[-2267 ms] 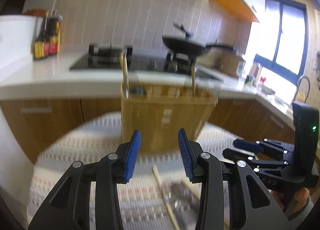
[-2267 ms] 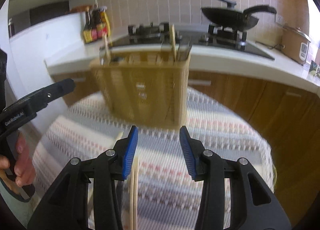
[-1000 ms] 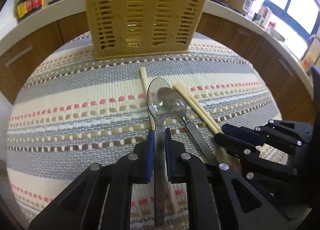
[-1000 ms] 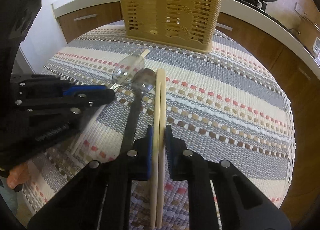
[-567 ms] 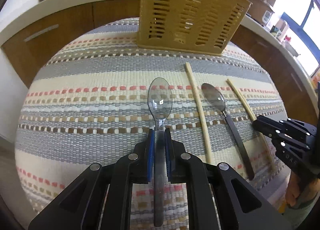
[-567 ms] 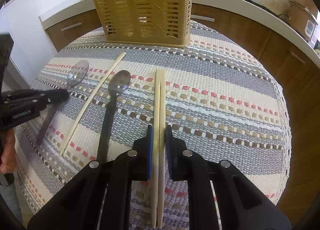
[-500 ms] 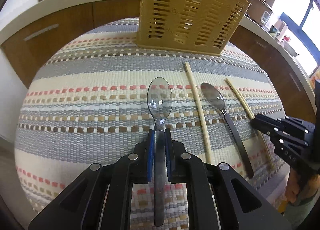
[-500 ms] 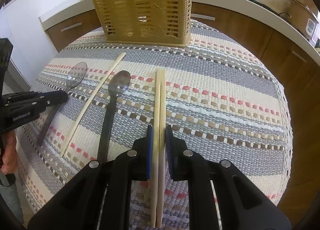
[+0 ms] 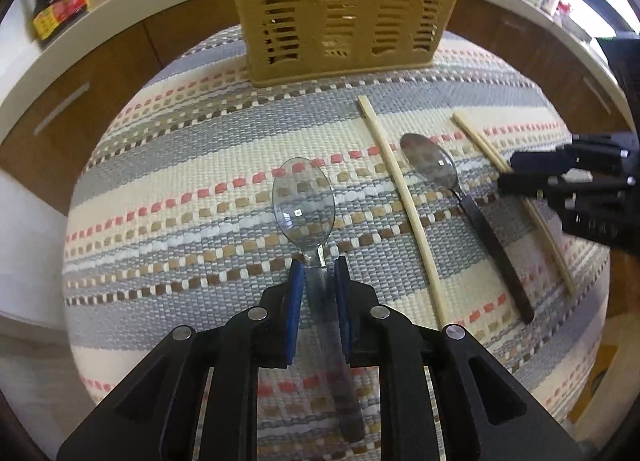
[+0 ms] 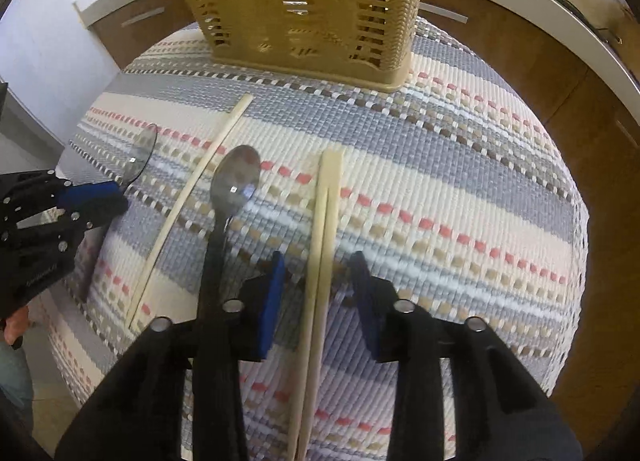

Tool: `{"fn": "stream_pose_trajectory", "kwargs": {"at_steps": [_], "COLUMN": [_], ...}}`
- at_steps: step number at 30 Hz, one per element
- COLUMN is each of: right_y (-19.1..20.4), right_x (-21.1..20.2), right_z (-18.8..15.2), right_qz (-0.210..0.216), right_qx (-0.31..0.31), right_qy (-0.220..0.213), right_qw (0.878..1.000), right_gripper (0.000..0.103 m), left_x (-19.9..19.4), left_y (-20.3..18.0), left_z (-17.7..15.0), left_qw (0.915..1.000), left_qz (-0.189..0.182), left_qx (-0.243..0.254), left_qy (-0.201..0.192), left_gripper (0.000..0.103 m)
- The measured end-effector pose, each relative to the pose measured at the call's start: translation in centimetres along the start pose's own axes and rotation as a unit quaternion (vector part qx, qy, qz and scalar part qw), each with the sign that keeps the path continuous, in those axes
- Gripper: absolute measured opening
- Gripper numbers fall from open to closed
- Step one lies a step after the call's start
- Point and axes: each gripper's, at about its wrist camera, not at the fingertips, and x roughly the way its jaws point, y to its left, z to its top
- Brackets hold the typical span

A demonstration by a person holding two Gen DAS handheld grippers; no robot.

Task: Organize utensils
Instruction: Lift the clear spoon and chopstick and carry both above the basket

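**both grippers letting go: utensils may shift**

left wrist view: the left gripper (image 9: 318, 265) is opening, pads just clear of the clear spoon (image 9: 304, 201) handle lying on the tabletop (image 9: 160, 221). if a pad drags, the spoon could skew toward the single chopstick (image 9: 404, 197).

right wrist view: the right gripper (image 10: 318, 261) is opening around the chopstick pair (image 10: 326, 221); they could roll apart or against the metal spoon (image 10: 234, 181). the basket (image 10: 296, 1) stands beyond.
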Motion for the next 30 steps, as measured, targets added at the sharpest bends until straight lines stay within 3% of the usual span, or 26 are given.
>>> {"fn": "stream_pose_trajectory", "kwargs": {"at_steps": [4, 9, 14, 18, 22, 30], "right_y": [2.0, 2.9, 2.2, 1.9, 1.8, -0.5], "right_x": [-0.1, -1.2, -5.7, -10.2, -13.9, -18.1], "right_z": [-0.3, -0.8, -0.9, 0.3, 2.0, 6.6], "right_qz": [-0.035, -0.008, 0.019, 0.004, 0.003, -0.02], "right_qx": [-0.051, -0.057, -0.05, -0.045, -0.035, 0.012], "right_qy": [-0.006, -0.033, -0.107, -0.179, -0.239, -0.333], "right_qw": [0.998, 0.998, 0.993, 0.983, 0.97, 0.943], "right_gripper": [0.011, 0.011, 0.011, 0.011, 0.011, 0.011], "left_x": [0.0, -0.7, -4.4, -8.9, -12.8, -16.5], "left_y": [-0.8, -1.7, -1.8, -1.8, -1.7, -1.8], "left_z": [-0.1, -0.6, 0.2, 1.8, 4.2, 9.0], "left_qw": [0.9995, 0.9993, 0.9943, 0.9825, 0.9655, 0.9411], "left_qz": [0.023, 0.017, 0.009, 0.0, -0.002, 0.004], "left_qx": [0.023, 0.016, 0.008, -0.001, -0.008, 0.004], "left_qy": [-0.003, -0.03, -0.106, -0.186, -0.26, -0.338], "left_gripper": [0.012, 0.01, 0.01, 0.01, 0.01, 0.011]}}
